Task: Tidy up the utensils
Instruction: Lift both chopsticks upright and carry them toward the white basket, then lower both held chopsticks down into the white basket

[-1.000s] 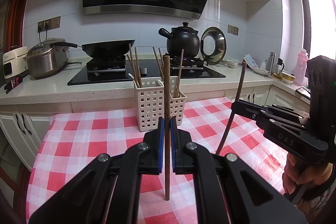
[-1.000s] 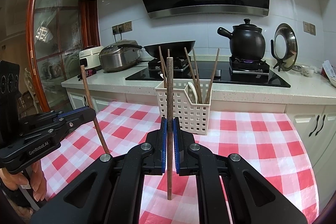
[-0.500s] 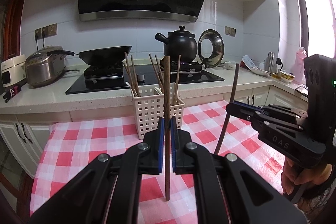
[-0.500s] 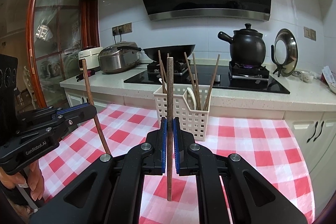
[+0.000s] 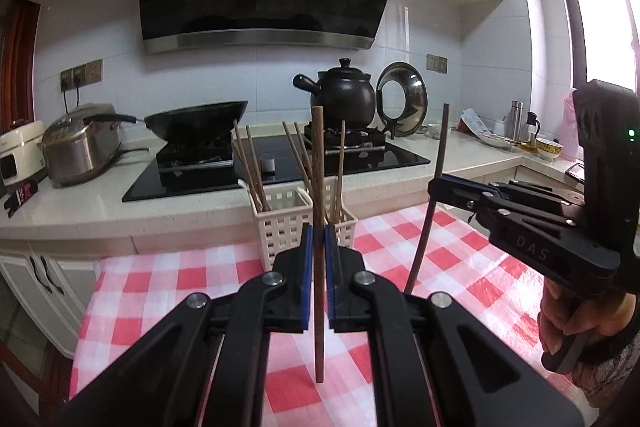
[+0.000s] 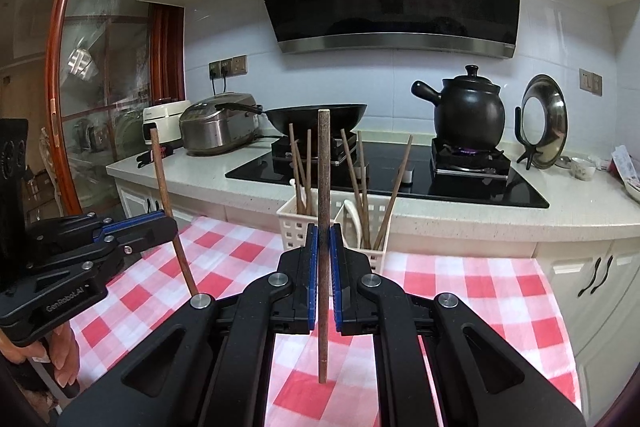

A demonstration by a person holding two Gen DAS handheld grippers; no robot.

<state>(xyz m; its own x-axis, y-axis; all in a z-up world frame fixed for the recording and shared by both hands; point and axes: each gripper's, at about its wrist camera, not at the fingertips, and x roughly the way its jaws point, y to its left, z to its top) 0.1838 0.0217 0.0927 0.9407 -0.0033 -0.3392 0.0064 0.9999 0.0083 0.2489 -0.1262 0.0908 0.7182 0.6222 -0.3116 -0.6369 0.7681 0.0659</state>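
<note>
Both hands have lifted a little since the earlier frame, so the white basket [image 5: 301,223] sits lower in each view and more of the stove shows above it. Left tongs [image 5: 316,269] are clamped on a brown chopstick [image 5: 318,187] held upright, and the right tongs [image 6: 324,273] are clamped the same way on a second chopstick [image 6: 323,187]; both sticks hang clear above the checked cloth [image 5: 168,291] on the counter [image 5: 92,211]. Each is pinched near its middle, which I judge a sound hold: such a stick is light, stiff and thin, likely smooth enough to pivot or slide between the pads if nudged, so a central grip keeps it from swinging. From the left view the basket lies at twelve o'clock just beyond the fingertips, with the right tongs at three o'clock and their stick leaning slightly. Only the right view shows the basket's two compartments plainly, with sticks [image 6: 304,171] in the nearer-left one and more in the right one beside a white handle [image 6: 354,219]; it also shows the left tongs at nine o'clock. Only the left view shows the window side and the clutter at the counter's far corner.
</note>
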